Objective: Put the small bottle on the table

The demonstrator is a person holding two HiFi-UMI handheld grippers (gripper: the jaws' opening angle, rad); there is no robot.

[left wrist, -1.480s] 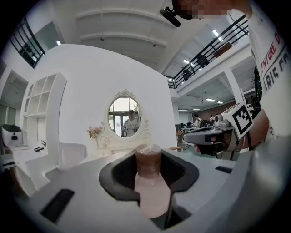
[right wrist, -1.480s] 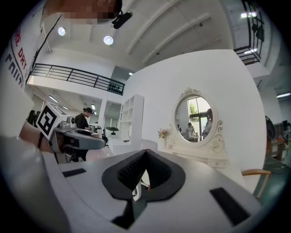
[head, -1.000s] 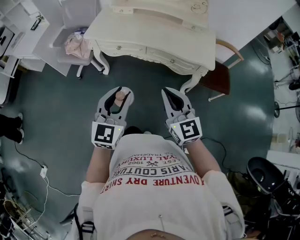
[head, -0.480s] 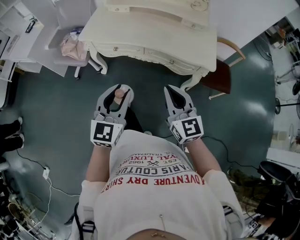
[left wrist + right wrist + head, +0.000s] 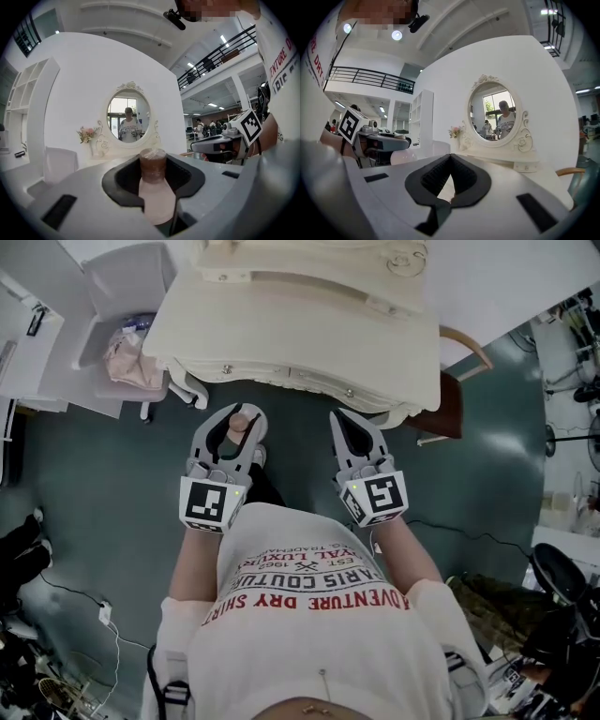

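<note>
Delivery unfinished: small bottle (image 5: 153, 187) clamped between part-open jaws of the left gripper (image 5: 236, 420), apparently just short of the table (image 5: 309, 329); right gripper (image 5: 345, 423) pinched together, empty. Set-down remains.

A cream carved dressing table (image 5: 309, 334) is standing on the glossy teal floor (image 5: 103, 493), its oval mirror (image 5: 493, 117) reflecting a bright window, a white wall (image 5: 440, 75) rising behind.
</note>
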